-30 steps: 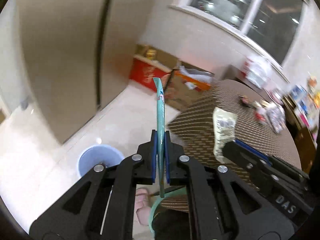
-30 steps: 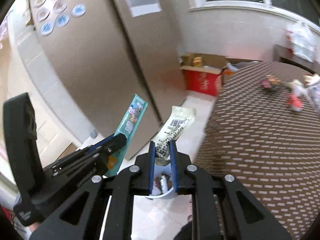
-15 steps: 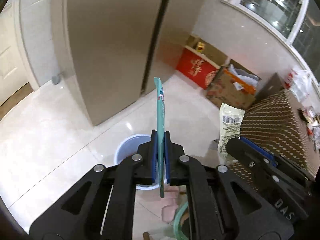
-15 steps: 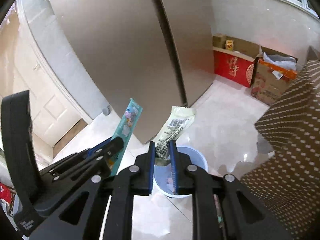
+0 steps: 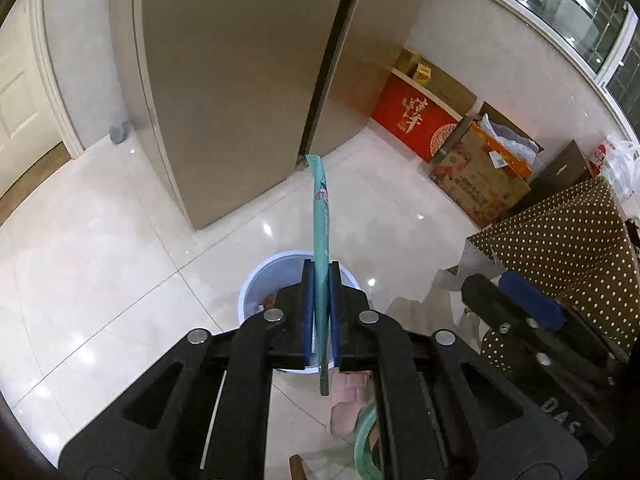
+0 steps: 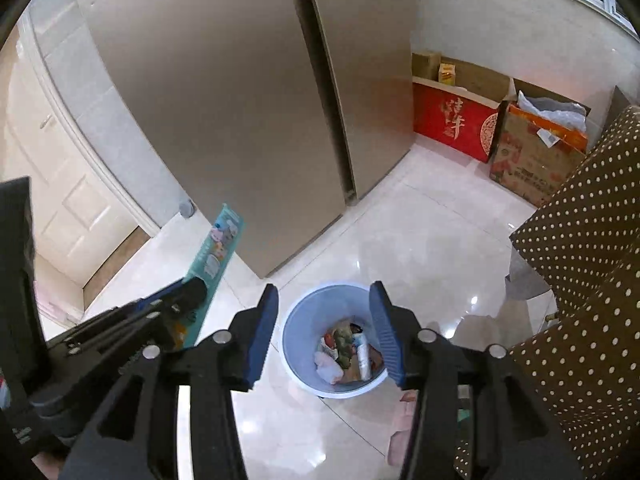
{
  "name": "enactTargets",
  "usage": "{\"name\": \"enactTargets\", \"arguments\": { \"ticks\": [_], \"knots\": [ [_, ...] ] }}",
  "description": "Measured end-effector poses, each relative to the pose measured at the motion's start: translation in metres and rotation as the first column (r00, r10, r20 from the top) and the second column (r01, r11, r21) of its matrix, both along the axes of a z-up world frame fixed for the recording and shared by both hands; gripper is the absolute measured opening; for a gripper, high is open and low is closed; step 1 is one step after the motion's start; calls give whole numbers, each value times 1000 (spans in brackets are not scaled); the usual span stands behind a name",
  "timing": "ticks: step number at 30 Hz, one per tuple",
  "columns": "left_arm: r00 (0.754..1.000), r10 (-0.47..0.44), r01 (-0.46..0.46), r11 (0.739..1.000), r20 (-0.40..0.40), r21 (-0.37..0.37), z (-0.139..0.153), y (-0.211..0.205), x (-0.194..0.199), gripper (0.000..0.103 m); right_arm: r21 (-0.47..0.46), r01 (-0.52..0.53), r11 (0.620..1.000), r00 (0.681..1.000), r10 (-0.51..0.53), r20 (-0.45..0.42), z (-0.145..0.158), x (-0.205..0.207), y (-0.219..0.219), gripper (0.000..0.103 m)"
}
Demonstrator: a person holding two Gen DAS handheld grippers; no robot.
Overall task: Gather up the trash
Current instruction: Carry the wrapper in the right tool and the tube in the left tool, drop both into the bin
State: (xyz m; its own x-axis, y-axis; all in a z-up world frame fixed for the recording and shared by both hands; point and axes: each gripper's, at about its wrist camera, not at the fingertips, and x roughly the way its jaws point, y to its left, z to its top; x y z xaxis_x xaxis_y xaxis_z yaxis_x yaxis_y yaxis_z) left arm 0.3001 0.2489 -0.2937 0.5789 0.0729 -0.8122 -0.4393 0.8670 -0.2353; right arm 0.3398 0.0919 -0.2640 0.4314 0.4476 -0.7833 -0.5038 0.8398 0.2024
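Left gripper [image 5: 321, 276] clenched on a teal wrapper [image 5: 322, 216], pads pressed to both flat faces; wrapper stands edge-on and upright between the jaws, its top well above the fingertips and its lower end poking out below them. Seen from the right wrist, the same wrapper [image 6: 216, 256] shows printed cartoon figures and tilts up and away from the left gripper's tip. Right gripper [image 6: 324, 300] jaws opening, nothing between the blue pads. Directly beyond and below them sits a pale blue bin [image 6: 300, 324] on the glossy tiled floor [image 6: 420, 248], holding mixed trash [image 6: 348, 350] including wrappers and a small white tube. Bin stands near the brown dotted tablecloth [image 6: 592, 280] and in front of the tall fridge [image 6: 224, 112]
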Motion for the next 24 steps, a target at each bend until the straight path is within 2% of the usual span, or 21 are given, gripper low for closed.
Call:
{"name": "enactTargets", "arguments": {
  "ticks": [5, 20, 22, 23, 24],
  "knots": [
    [1000, -24, 24, 1000, -3, -6, -1, -3, 7, 7, 8, 6, 1000, 999, -7, 35, 10, -5, -6, 54],
    [999, -51, 51, 998, 0, -24, 4, -4, 15, 9, 14, 57, 998, 994, -58, 93, 26, -1, -21, 59],
    [999, -33, 32, 999, -15, -28, 2, -3, 19, 29, 19, 66, 998, 994, -67, 89, 26, 1, -25, 59],
    [1000, -22, 22, 999, -21, -26, 1, -2, 21, 62, 20, 69, 997, 994, -71, 86, 26, 2, -26, 59],
    [1000, -10, 10, 1000, -12, -19, 1, -2, 21, 65, 20, 74, 997, 994, -75, 83, 26, 2, -27, 59]
  ]
}}
